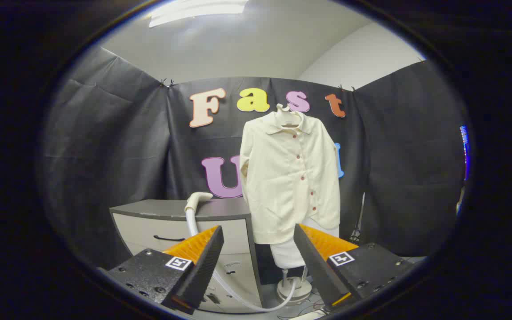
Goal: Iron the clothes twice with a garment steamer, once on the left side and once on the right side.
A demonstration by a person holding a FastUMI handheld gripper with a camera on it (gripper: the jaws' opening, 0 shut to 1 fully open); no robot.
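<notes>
Nearest the camera, the gripper stands with its fingers spread wide and nothing held between them. Beyond the fingers, a cream shirt hangs upright on a hanger, long axis vertical, buttoned front facing the gripper, draped over a white stand with a round base on the floor. Just left of the shirt is a grey drawer cabinet; the steamer head rests on its top, nozzle turned toward the shirt. Its white hose runs down the cabinet front, passes behind the left finger and curves along the floor to the stand's base. Open room lies right of the shirt, before the booth's cloth wall.
</notes>
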